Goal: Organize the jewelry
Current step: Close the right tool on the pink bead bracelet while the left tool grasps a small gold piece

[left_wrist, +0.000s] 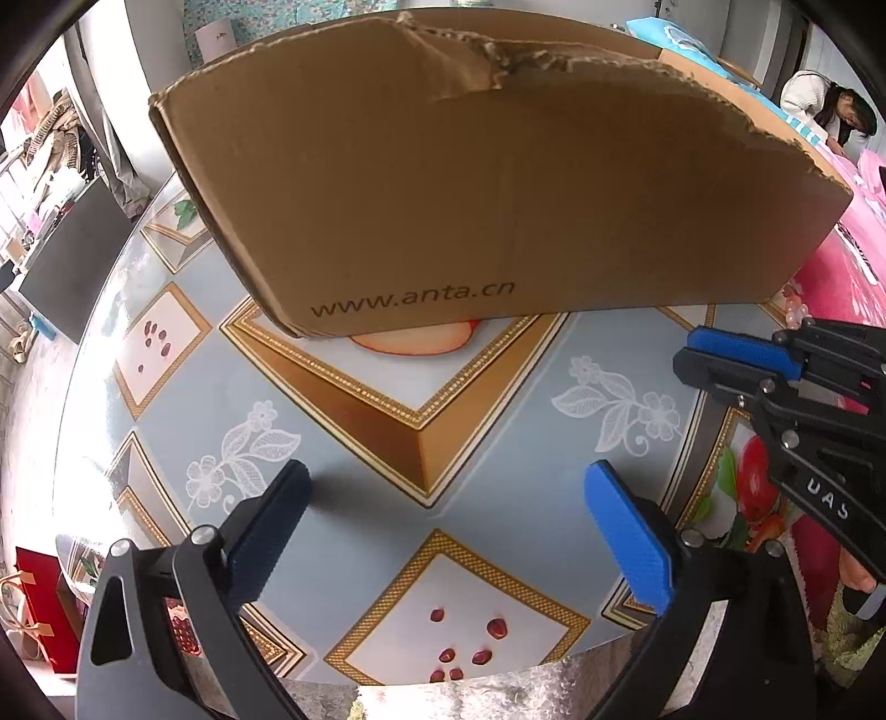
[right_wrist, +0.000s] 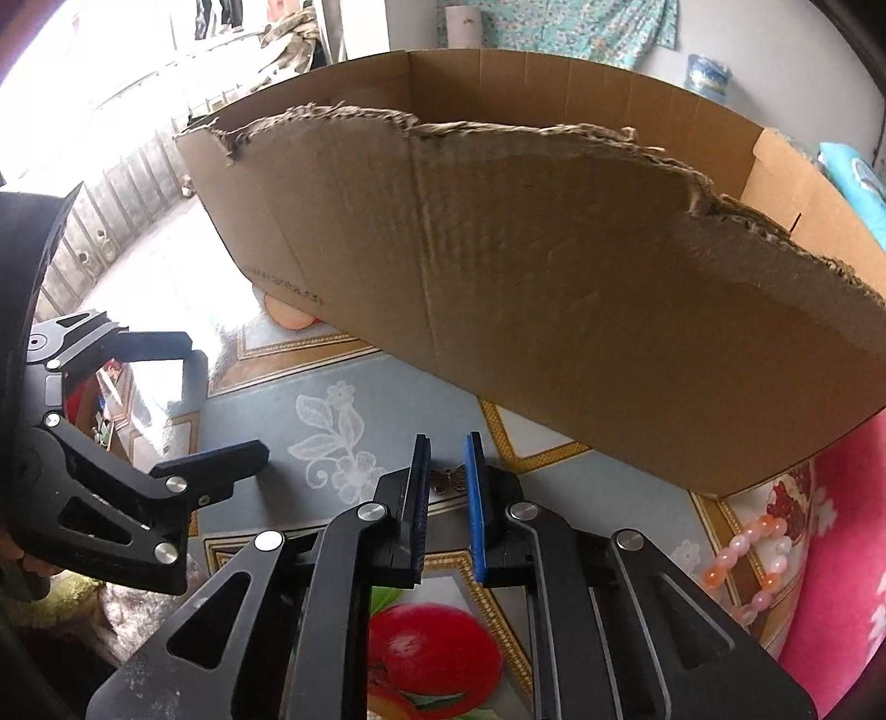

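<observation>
Step in hand, as judged: pickup of a small piece for transfer to the cardboard box (right_wrist: 554, 310). Right gripper (right_wrist: 446, 487) has its jaws drawn close, a narrow gap left between the blue pads (right_wrist: 475, 498); a small bronze butterfly charm (right_wrist: 449, 479) sits in that gap at the tips. Whether the pads actually pinch it or it merely lies on the table between them cannot be told from this angle. Left gripper (left_wrist: 448, 531) is spread wide with nothing between its fingers, held low over the table (left_wrist: 498, 399) in front of the box. A pink-and-white bead bracelet (right_wrist: 758, 559) lies on the table to the right, near the box's corner, untouched. Next move probably calls for a firm pinch on the charm, then a lift over the torn front wall of the box, whose ragged edge could snag it. Surface: glossy patterned tablecloth, blue-grey with gold-bordered squares, white flowers and fruit prints. Room: domestic; pink bedding (left_wrist: 830, 277) to the right with a seated person (left_wrist: 830, 105) bent over it, floral fabric (right_wrist: 554, 27) hanging behind.
</observation>
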The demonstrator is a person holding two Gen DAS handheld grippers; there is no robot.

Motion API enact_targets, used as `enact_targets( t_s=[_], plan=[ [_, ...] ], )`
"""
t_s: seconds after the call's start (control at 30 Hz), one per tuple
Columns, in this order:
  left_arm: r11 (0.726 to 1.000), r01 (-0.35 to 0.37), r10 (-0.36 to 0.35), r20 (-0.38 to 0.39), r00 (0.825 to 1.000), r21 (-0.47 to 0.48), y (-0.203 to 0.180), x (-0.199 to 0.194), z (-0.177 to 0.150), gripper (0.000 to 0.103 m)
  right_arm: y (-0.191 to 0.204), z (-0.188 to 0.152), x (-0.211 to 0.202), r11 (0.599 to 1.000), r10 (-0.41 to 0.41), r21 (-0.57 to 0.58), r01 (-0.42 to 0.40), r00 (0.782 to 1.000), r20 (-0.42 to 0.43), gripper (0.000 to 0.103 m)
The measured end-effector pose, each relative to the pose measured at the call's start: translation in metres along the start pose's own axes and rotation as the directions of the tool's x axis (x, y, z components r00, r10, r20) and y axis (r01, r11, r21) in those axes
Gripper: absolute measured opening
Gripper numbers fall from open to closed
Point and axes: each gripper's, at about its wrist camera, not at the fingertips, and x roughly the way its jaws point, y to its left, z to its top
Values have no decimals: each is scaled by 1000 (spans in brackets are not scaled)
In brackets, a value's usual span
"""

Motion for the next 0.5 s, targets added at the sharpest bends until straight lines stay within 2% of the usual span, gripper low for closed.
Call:
enact_targets(
  t_s=[0.5],
  plan=[
    [1000,1,-1,0,1000,0,4,-1,-1,97,-2,-18,-16,992,92,90,-88,995,-41,11]
  ],
)
